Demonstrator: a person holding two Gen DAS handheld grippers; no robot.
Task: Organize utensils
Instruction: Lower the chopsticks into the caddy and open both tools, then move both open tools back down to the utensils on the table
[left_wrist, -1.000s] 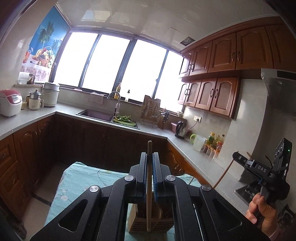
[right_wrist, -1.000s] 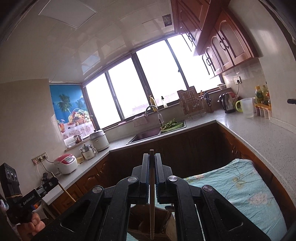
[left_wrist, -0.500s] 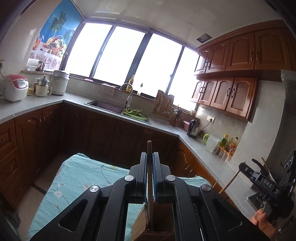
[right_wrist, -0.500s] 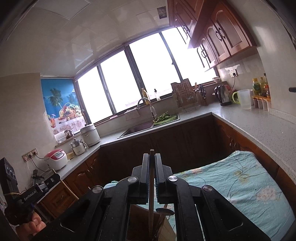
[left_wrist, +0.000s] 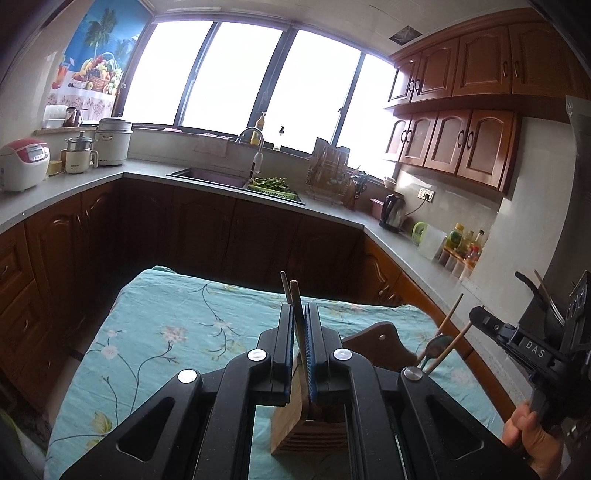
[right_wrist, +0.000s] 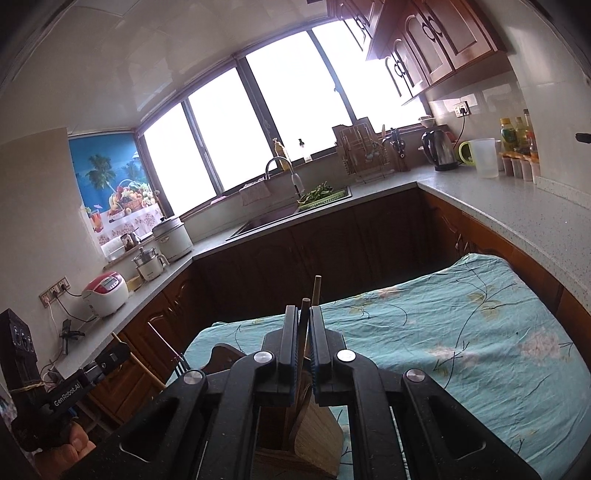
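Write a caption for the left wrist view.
Left gripper shut on a chopstick above a wooden holder on a floral cloth.

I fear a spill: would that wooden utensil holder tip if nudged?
Probably not easily: the wooden holder looks blocky and broad-based. But it stands on soft cloth, and long sticks poke from its top, so it might rock.

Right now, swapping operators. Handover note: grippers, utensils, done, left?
Left gripper: shut on a wooden chopstick, held upright over the wooden utensil holder.
Right gripper: shut on a dark chopstick, above the same holder.
The holder stands on the teal floral cloth. A spoon and other sticks show near the right gripper in the left wrist view; whether they sit in the holder I cannot tell.
Done: both chopsticks picked and brought over the holder.
Left: seat each in a slot, then open. Whether the lower ends are in yet is hidden.
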